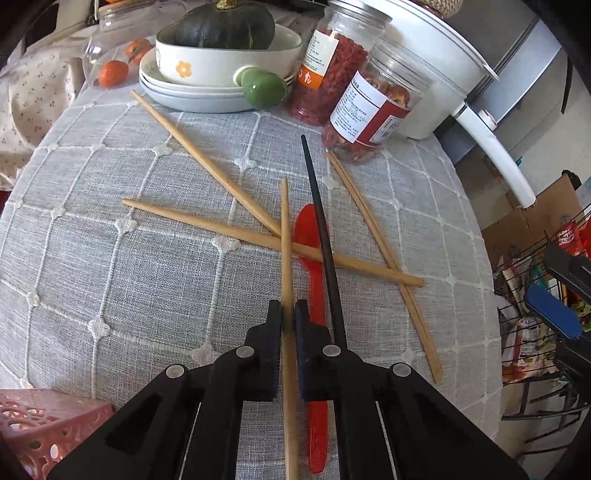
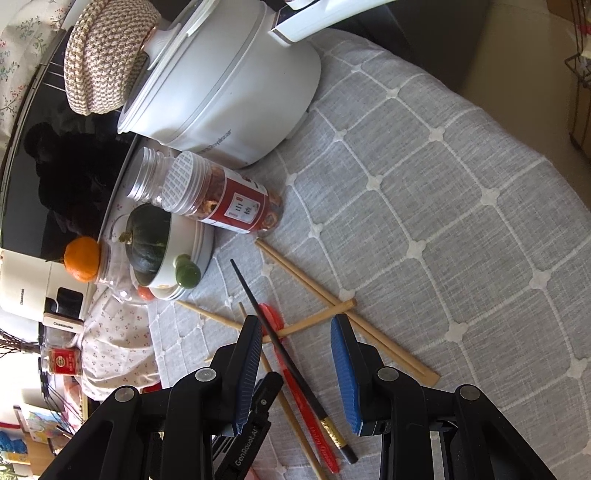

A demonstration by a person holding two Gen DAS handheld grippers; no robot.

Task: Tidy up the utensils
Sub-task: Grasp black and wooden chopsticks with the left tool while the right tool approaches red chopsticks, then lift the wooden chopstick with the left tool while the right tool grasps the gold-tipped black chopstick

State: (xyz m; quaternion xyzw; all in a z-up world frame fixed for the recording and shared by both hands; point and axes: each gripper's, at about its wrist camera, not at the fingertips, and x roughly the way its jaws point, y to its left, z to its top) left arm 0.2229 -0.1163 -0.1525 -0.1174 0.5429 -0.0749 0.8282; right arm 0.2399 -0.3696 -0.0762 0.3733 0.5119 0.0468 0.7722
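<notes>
Left gripper [image 1: 289,314]: fingers clamping one pale wooden chopstick [image 1: 285,236], which is lying over the red plastic spoon [image 1: 312,251]. Counting five wooden chopsticks, one black chopstick [image 1: 321,236] and one spoon on the grey checked worktop cloth [image 1: 110,258]. All are sitting in front of the two clear jars of dried red food [image 1: 373,110]. Right gripper [image 2: 297,334]: fingers standing apart, gripping nothing, hovering over the black chopstick.

Squash [image 1: 225,26] in bowl [image 1: 221,61]; jars [image 1: 373,110] beside, perhaps dried fruit.
</notes>
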